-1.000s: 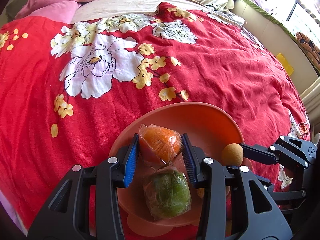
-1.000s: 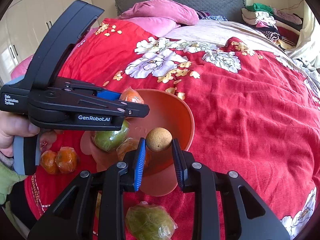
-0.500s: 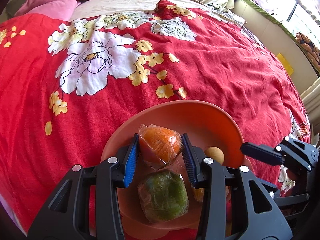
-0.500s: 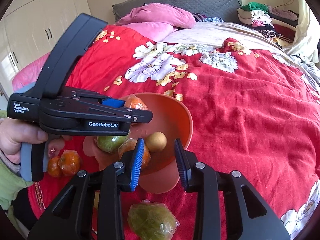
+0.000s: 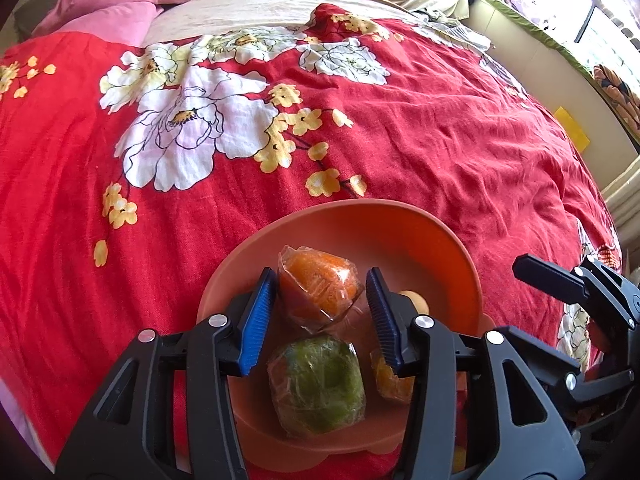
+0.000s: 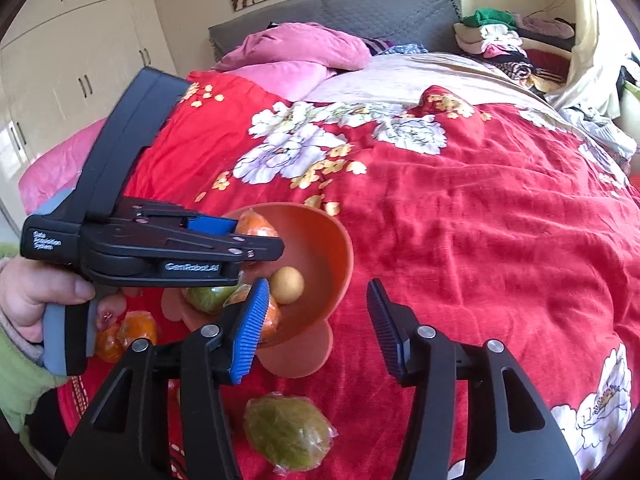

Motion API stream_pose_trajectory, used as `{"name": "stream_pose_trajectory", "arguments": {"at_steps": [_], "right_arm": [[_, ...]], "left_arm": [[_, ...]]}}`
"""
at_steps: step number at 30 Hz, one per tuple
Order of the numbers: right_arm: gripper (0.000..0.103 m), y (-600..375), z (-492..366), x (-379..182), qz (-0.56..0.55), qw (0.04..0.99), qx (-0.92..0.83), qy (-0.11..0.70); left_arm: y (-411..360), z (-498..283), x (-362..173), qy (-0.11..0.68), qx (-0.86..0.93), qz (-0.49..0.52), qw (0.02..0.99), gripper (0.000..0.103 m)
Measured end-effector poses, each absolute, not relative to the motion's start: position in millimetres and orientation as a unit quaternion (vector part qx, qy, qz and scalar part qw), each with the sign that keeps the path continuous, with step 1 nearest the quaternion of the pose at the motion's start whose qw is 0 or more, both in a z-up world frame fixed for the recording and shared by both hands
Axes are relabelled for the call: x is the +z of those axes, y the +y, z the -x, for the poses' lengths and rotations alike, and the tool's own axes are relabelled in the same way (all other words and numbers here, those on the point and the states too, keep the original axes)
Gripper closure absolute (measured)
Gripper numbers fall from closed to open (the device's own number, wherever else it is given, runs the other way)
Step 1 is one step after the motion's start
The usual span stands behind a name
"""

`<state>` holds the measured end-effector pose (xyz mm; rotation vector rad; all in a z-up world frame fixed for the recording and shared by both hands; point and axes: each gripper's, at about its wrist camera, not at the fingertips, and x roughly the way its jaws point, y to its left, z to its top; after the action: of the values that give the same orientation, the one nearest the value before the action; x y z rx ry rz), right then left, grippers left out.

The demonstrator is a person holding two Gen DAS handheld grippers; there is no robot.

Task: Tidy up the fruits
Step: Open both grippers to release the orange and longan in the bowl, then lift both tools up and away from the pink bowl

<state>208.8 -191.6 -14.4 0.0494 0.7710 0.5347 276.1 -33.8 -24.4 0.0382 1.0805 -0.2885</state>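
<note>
An orange bowl (image 5: 460,264) sits on the red flowered bedspread. It holds a wrapped green fruit (image 5: 316,384), a wrapped orange piece (image 5: 390,380) and a small tan round fruit (image 6: 286,285). My left gripper (image 5: 320,276) hangs over the bowl with its jaws opening. A wrapped orange (image 5: 318,288) lies between its blue pads with a gap on each side. My right gripper (image 6: 317,284) stands just in front of the bowl (image 6: 340,240), its jaws opening with nothing between them. Another wrapped green fruit (image 6: 290,432) and two wrapped oranges (image 6: 132,332) lie on the bedspread nearby.
A person's hand (image 6: 40,292) in a green sleeve holds the left gripper's handle. Pink pillows (image 6: 296,56) and a grey headboard lie at the far end, folded clothes (image 6: 496,40) at the back right. White wardrobes stand on the left. The bedspread (image 6: 480,220) stretches out to the right.
The right gripper let the tan fruit go into the bowl, opened wide and drew back. The left pads parted from the wrapped orange.
</note>
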Motion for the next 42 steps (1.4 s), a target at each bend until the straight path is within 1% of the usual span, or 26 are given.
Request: {"name": "stream_pose_trajectory", "arguments": {"at_steps": [5, 9, 11, 14, 15, 20, 24, 26, 32, 35, 38, 39, 42], "right_arm": [[0.046, -196, -208, -13, -0.026, 0.896, 0.249, 0.368], [0.040, -200, -208, -12, -0.031, 0.897, 0.246, 0.366], [0.033, -200, -208, -12, -0.031, 0.897, 0.246, 0.367], [0.031, -202, -208, -11, -0.041, 0.896, 0.249, 0.366], [0.030, -203, -208, -10, -0.042, 0.897, 0.247, 0.365], [0.026, -204, -208, -9, -0.043, 0.899, 0.242, 0.363], [0.023, -203, -208, -8, -0.041, 0.899, 0.244, 0.361], [0.019, -203, -207, -6, -0.041, 0.900, 0.244, 0.359], [0.014, -203, -202, -1, -0.040, 0.905, 0.242, 0.348], [0.012, -204, -201, 1, -0.041, 0.907, 0.241, 0.344], [0.011, -205, -199, 3, -0.041, 0.907, 0.242, 0.341], [0.011, -206, -198, 4, -0.041, 0.908, 0.241, 0.341], [0.010, -206, -193, 9, -0.039, 0.910, 0.242, 0.335]], "left_arm": [[-32, -273, -18, 0.505, -0.137, -0.015, 0.852, 0.060], [-33, -272, -15, 0.501, -0.135, -0.013, 0.855, 0.055], [-33, -271, -13, 0.500, -0.134, -0.013, 0.856, 0.054], [-32, -269, -9, 0.495, -0.134, -0.008, 0.858, 0.052], [-31, -268, -8, 0.494, -0.135, -0.006, 0.859, 0.048], [-28, -264, -2, 0.486, -0.134, -0.003, 0.864, 0.043], [-23, -260, 4, 0.481, -0.128, 0.002, 0.867, 0.036], [-21, -256, 9, 0.477, -0.127, 0.004, 0.870, 0.033], [-18, -247, 23, 0.462, -0.125, 0.015, 0.878, 0.025], [-16, -243, 28, 0.457, -0.121, 0.016, 0.881, 0.022], [-13, -240, 32, 0.452, -0.114, 0.018, 0.884, 0.017], [-12, -238, 33, 0.451, -0.112, 0.020, 0.885, 0.014], [-9, -233, 36, 0.448, -0.109, 0.023, 0.887, 0.011]]}}
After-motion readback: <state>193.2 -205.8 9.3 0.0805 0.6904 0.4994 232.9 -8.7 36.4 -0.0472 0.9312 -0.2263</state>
